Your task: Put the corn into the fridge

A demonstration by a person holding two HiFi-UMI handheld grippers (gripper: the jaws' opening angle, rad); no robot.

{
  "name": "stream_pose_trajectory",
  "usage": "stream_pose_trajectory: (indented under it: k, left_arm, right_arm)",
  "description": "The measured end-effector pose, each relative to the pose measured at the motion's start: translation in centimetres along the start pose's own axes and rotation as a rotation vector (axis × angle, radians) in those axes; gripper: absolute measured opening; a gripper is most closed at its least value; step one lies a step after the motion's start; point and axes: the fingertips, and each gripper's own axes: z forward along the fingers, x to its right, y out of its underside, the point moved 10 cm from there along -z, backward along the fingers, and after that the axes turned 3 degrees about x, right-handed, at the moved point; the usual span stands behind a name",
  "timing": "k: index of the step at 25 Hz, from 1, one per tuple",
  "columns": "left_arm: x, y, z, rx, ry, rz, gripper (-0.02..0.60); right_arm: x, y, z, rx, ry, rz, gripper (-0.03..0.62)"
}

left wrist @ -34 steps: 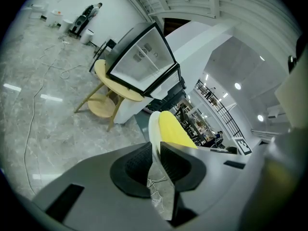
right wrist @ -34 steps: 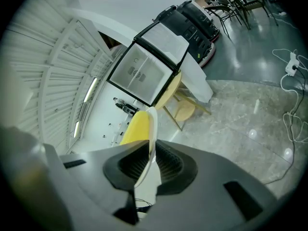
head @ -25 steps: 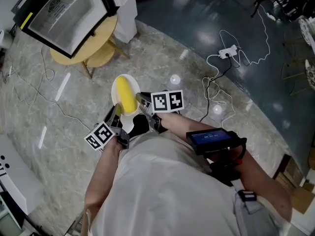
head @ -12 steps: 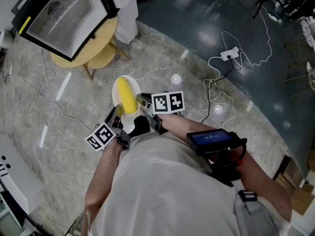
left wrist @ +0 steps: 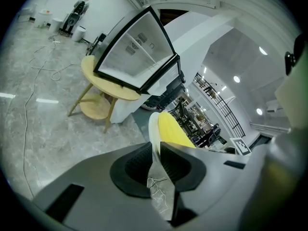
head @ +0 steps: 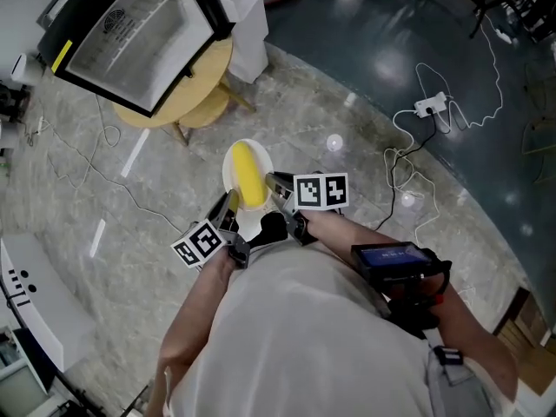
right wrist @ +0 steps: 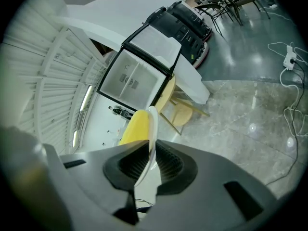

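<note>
We find a marble floor (head: 148, 224): round wooden table (head: 207, 75) bearing the fridge (head: 130, 37) at eleven o'clock, power strip (head: 432, 105) at two o'clock.

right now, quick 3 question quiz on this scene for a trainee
1. True or false: the corn lies on a plate.
2. The left gripper and right gripper are each shut on: A) the corn, B) the plate's rim, C) nothing.
3. Fill in: the mini fridge stands on a round ___ table (colour).

Key: 1 true; 2 B; 3 yellow.
</note>
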Motion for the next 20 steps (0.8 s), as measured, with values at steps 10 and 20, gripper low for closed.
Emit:
stream_pose_trajectory:
  k: [10, 20]
  left_arm:
    - [-0.5, -2.8, 2.1, -0.006, 0.022, 0.005, 0.055]
    - [-2.4, -7.1, 5.8, -0.018, 0.04, -0.026, 0.055]
  right_arm:
    - [-0.4, -2.6, 1.7, 0.022, 0.021, -0.009, 0.043]
    - [-0.7, -6.8, 5.6, 0.017, 0.049, -0.029, 0.043]
